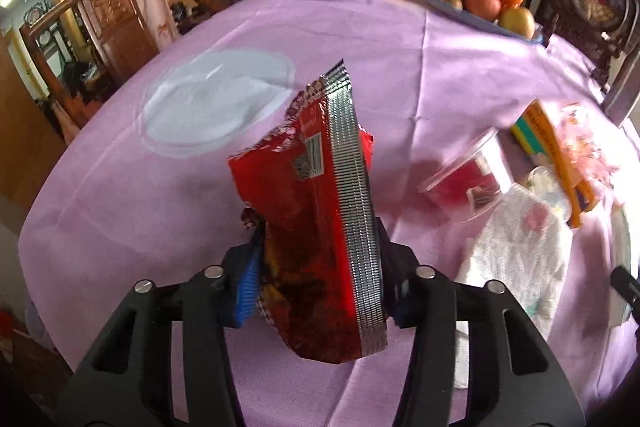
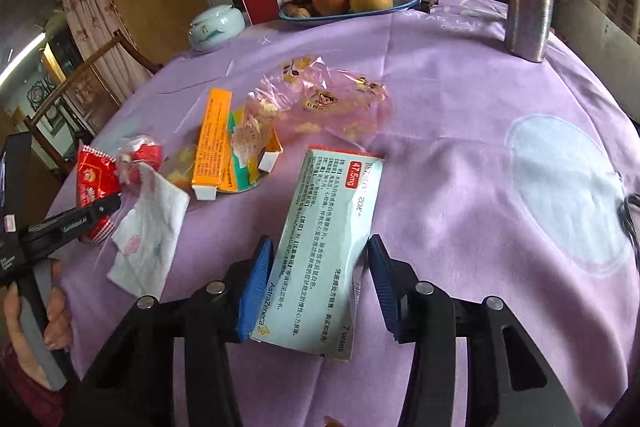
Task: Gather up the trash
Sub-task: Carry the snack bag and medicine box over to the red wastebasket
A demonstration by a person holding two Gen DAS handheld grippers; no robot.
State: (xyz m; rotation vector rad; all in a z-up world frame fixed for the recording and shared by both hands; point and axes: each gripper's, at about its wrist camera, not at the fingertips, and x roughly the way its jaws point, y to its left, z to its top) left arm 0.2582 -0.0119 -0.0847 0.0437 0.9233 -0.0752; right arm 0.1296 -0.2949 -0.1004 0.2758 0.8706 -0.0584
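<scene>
left tool (image 1: 320, 267) is clamped on a red snack wrapper (image 1: 316, 211), which stands up between its blue pads and appears lifted clear of the tabletop (image 1: 120, 211), though contact underneath is hidden. the wrapper is judged light, thin and crinkly, with a stiffer silver crimped seam running along its length; a hold across the crumpled body, as here, looks secure, while the glossy film could slip if pinched only at an edge. right tool (image 2: 316, 287) has a pale medicine carton (image 2: 324, 259) between its pads; the left pad touches the carton's edge, the right pad sits just beside the other edge with a thin gap visible, so the jaws are not yet pressing on it. the carton is judged light and probably empty, stiff along its folds yet easily crushed; gripping across its narrow width near the end closest to the tool suits it. beyond and to the left of the right tool lie a crumpled paper napkin (image 2: 148, 235), an orange box (image 2: 214, 143), a clear plastic bag (image 2: 332, 99) and small red wrappers (image 2: 94, 183), all soft or light. both tools point steeply down toward the tabletop. a hand (image 2: 36, 327) grips the left tool's handle at the lower left of the right view.
</scene>
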